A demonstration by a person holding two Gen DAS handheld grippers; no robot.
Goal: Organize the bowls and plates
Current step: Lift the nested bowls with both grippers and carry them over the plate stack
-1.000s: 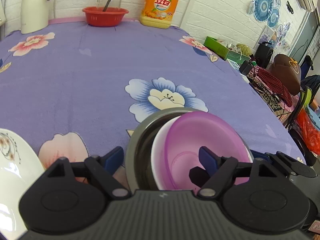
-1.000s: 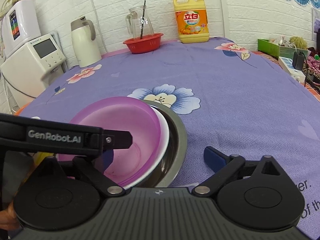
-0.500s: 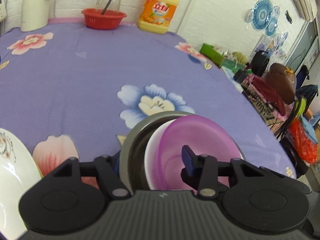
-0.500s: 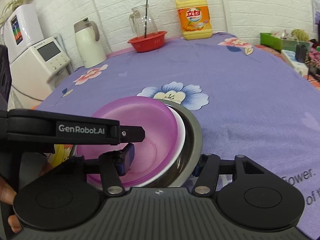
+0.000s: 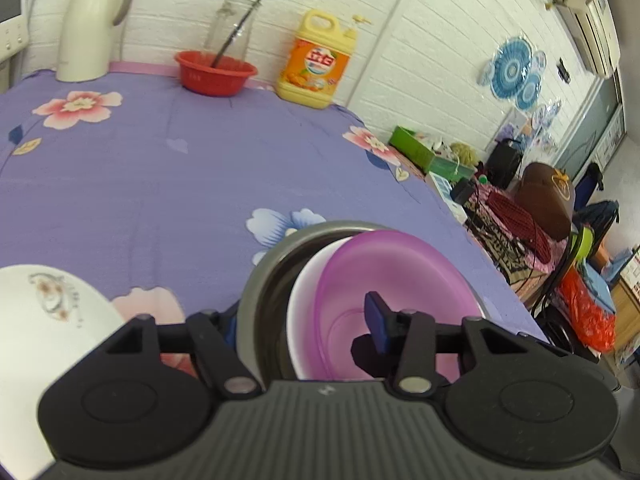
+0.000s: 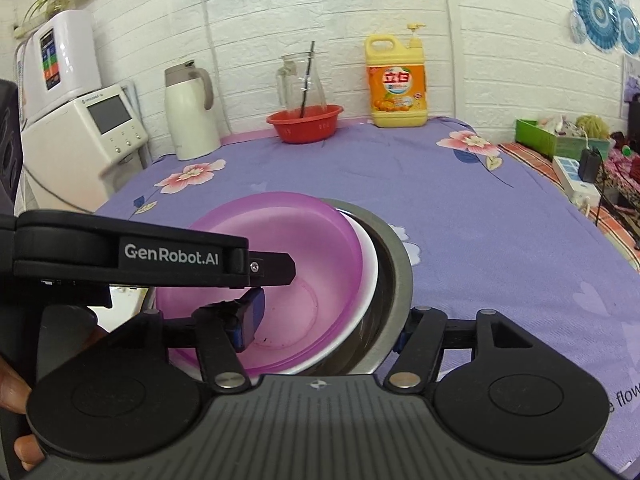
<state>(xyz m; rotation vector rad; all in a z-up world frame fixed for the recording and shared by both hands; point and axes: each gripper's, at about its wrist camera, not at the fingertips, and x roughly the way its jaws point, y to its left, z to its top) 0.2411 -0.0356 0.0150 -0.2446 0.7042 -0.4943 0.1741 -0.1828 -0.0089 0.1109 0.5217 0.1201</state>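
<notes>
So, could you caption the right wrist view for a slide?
Right gripper, jaws just opening, straddles the rim of nested purple, white and steel bowls on a floral tablecloth.

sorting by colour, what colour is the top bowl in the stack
Translucent purple-pink; the top bowl shows best in the right wrist view.

The left gripper (image 5: 304,320) pinches the near wall of the stacked bowls: a purple bowl (image 5: 396,280) inside a white bowl (image 5: 304,292) inside a metal bowl (image 5: 264,280). A white plate (image 5: 44,320) lies left of the metal bowl.
</notes>
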